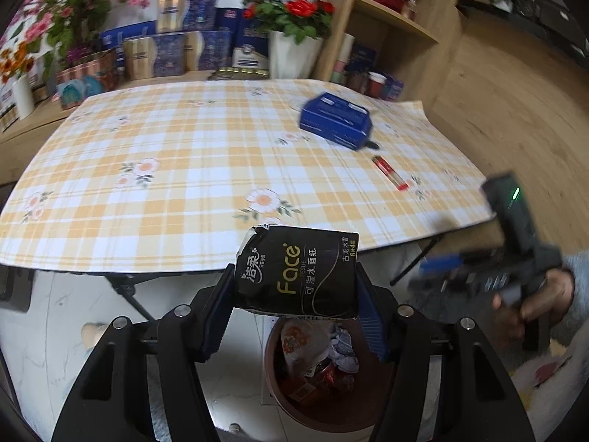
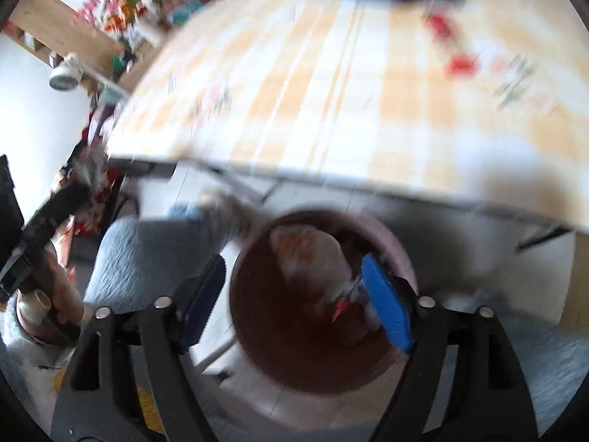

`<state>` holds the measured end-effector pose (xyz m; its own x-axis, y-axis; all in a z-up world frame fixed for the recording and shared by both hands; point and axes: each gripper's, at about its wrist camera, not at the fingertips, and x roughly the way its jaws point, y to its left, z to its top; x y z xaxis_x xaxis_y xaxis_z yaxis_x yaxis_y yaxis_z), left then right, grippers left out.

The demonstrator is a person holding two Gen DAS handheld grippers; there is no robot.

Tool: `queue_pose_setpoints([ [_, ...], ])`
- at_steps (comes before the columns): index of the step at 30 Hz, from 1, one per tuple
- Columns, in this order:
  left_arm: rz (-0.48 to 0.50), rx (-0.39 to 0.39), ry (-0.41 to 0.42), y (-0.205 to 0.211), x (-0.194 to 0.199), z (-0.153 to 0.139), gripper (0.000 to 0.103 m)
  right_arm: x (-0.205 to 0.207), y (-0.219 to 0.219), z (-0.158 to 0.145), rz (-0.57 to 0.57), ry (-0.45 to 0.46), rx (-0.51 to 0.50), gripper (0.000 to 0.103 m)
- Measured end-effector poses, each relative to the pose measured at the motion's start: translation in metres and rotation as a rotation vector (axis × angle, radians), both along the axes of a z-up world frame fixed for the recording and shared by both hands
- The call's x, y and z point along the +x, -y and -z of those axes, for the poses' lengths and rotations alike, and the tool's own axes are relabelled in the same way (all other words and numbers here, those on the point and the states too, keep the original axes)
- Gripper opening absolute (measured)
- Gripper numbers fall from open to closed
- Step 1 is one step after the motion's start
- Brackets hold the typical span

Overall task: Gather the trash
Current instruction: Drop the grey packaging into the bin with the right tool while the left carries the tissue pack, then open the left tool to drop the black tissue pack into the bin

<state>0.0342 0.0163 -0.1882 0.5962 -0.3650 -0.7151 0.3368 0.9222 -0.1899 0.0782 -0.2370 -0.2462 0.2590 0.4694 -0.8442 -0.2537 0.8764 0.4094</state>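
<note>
My left gripper (image 1: pixel 296 294) is shut on a black tissue pack (image 1: pixel 298 276), held just off the table's near edge and above a brown trash bin (image 1: pixel 270 372) on the floor. The bin holds crumpled wrappers and paper (image 1: pixel 316 353). In the right wrist view, my right gripper (image 2: pixel 294 294) stands open over the same bin (image 2: pixel 243 258), with nothing between its blue pads (image 2: pixel 386 305). The left wrist view shows that right gripper (image 1: pixel 434 269) blurred at the right edge, in a hand with a grey sleeve. A blue box (image 1: pixel 335 119) and a red wrapper (image 1: pixel 390 173) lie on the table.
The table carries a yellow checked cloth (image 1: pixel 184 169). Flower pots (image 1: pixel 294 48) and stacked boxes (image 1: pixel 176 51) line its far side, and a wooden shelf (image 1: pixel 397 25) stands at the back right. The folding table's legs (image 1: pixel 125 291) stand beside the bin on a white floor.
</note>
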Motion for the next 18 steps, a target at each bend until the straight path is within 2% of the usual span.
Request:
queue_pose_setpoints([
  [5, 0.125, 0.051, 0.005, 0.028, 0.003, 0.022, 0.06, -0.022, 0.031, -0.021, 0.131, 0.287, -0.08, 0.087],
  [8, 0.183, 0.046, 0.014, 0.041, 0.005, 0.032, 0.06, -0.035, 0.043, -0.025, 0.216, 0.389, -0.117, 0.092],
  [11, 0.202, 0.023, 0.007, 0.05, 0.009, 0.043, 0.06, -0.043, 0.058, -0.031, 0.319, 0.466, -0.133, 0.096],
  [13, 0.21, 0.011, 0.005, 0.055, 0.009, 0.05, 0.06, -0.041, 0.065, -0.031, 0.361, 0.481, -0.124, 0.097],
  [18, 0.254, 0.028, -0.031, 0.067, 0.007, 0.063, 0.06, -0.032, 0.071, -0.02, 0.397, 0.425, -0.156, 0.097],
])
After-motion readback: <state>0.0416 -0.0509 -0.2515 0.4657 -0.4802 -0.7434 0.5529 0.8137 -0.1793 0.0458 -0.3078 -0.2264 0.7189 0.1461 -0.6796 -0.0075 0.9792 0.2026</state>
